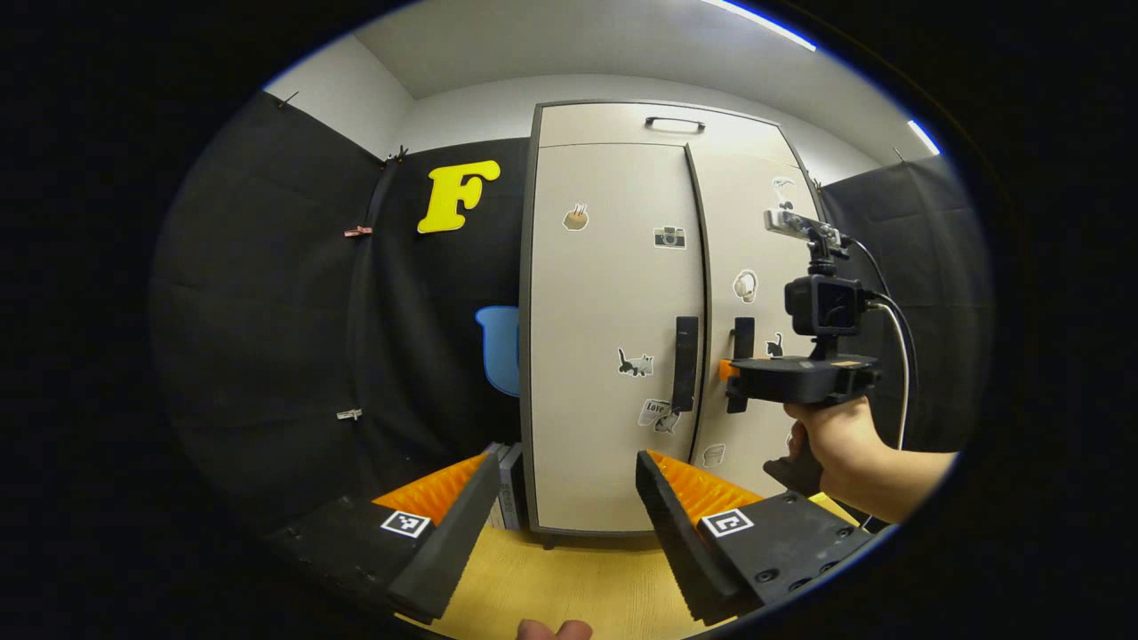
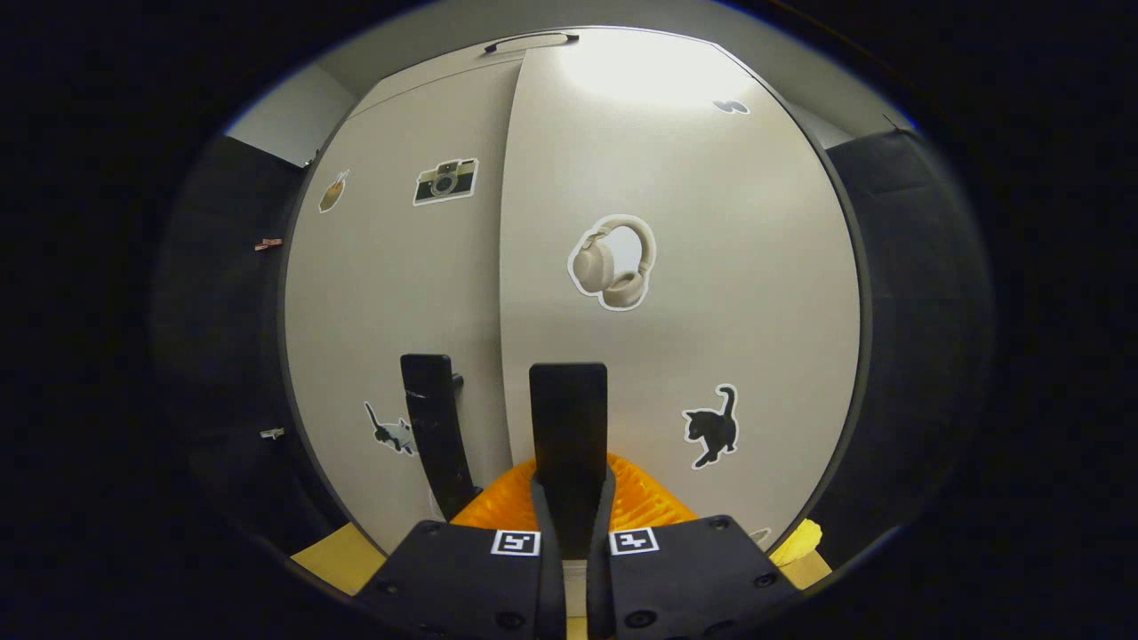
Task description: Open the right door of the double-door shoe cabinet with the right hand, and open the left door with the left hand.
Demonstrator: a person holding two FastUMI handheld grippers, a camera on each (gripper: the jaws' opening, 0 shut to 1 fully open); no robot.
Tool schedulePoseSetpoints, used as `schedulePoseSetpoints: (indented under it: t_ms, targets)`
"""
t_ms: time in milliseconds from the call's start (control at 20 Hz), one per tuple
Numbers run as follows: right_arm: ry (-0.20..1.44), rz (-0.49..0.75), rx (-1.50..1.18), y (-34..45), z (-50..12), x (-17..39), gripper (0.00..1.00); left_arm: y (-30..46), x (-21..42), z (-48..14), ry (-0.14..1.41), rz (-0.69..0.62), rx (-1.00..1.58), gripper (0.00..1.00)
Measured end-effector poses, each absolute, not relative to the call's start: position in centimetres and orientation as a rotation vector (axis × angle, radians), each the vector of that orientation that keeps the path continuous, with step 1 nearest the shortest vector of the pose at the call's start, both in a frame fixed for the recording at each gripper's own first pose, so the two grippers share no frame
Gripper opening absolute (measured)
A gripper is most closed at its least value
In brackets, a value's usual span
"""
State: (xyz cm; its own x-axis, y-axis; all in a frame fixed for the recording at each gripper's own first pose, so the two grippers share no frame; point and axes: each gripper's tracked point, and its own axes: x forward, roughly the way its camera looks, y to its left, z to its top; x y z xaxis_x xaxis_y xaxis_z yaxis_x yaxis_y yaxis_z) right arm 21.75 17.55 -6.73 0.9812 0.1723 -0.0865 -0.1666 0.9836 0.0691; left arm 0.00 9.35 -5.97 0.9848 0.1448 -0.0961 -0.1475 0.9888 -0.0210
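Note:
The beige shoe cabinet's left door [image 1: 605, 293] and right door [image 1: 756, 240] both look closed, each with a black vertical handle beside the centre seam. In the left gripper view my left gripper [image 1: 569, 462] is open, held back from the cabinet and aimed below the left handle [image 1: 685, 360]. Farther off, a hand [image 1: 845, 453] holds my right gripper [image 1: 731, 369] at the right handle [image 1: 743, 338]. In the right gripper view the right gripper [image 2: 569, 480] is shut on the right handle [image 2: 569, 409], against the right door [image 2: 711, 267]. The left handle [image 2: 436, 427] stands free just to its left.
The cabinet stands on a light wooden surface [image 1: 551, 578]. Above the doors is a top panel with a small black handle [image 1: 674, 122]. Black cloth walls flank the cabinet on both sides. A camera [image 1: 822, 302] with cables rides on top of the right gripper.

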Motion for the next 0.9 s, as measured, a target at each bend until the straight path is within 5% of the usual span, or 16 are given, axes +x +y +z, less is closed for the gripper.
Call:
schedulePoseSetpoints:
  t_ms: [900]
  targets:
    - [0.117, 0.330, 0.132, 13.6, -5.5, 15.2, 0.13, 7.6, -2.0, -5.2, 0.094, 0.157, 0.000, 0.95]
